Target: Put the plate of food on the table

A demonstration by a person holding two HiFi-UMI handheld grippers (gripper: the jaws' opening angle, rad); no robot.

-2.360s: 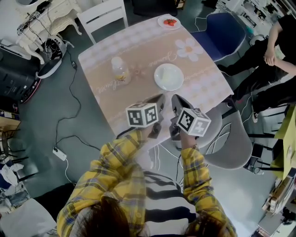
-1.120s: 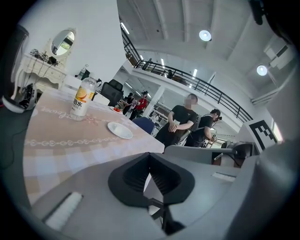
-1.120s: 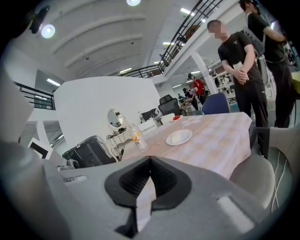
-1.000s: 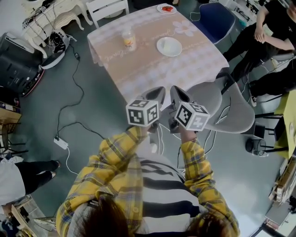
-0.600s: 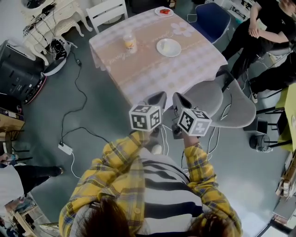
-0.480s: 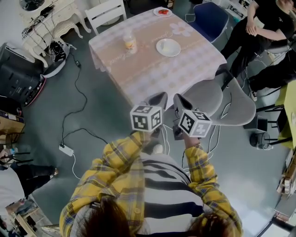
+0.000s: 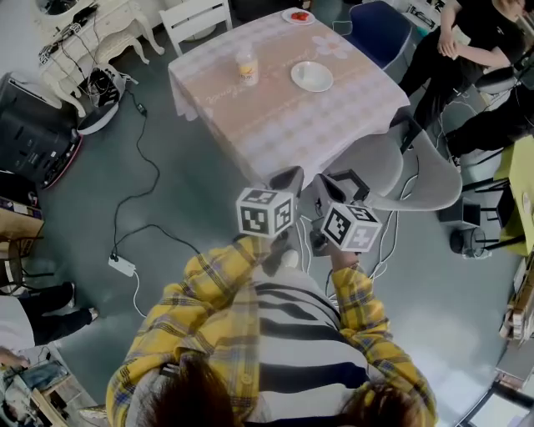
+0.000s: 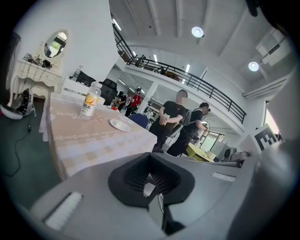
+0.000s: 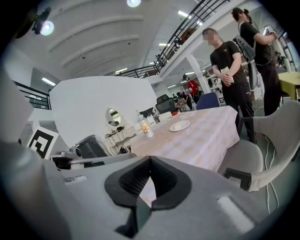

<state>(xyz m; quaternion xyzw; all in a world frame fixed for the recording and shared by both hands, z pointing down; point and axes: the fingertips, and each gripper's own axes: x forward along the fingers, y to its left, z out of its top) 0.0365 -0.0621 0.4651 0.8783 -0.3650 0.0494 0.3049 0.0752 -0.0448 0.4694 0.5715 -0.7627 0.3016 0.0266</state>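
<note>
Grey floor lies all around, and a black cable [image 7: 138,196] runs over it to a white plug box [image 7: 122,265] on the left.

The left gripper [image 7: 286,178] has its fingers pressed together, and nothing is between them. The right gripper [image 7: 332,187] is the same: fingers pressed together and holding nothing. Both are held side by side in front of the person, out over the floor.

Just past them on the right is a grey chair with a round back [image 7: 392,163]. It stands at the near side of the square worktop in a pink checked cloth [image 7: 275,117]. On the cloth sit an empty white plate [image 7: 312,76] and a clear bottle of orange drink [image 7: 245,65]. The small white plate with red food [image 7: 299,16] is right at the far edge of the worktop, well apart from both grippers. A white wooden chair [image 7: 196,15] stands beyond the far left side.

I think a few things could go wrong:
- A foot could catch the cable or the grey chair on the way.
- The food plate is so near the edge that a push from closed fingers could slide it off.
- A long reach over the cloth could knock the bottle down.
</note>
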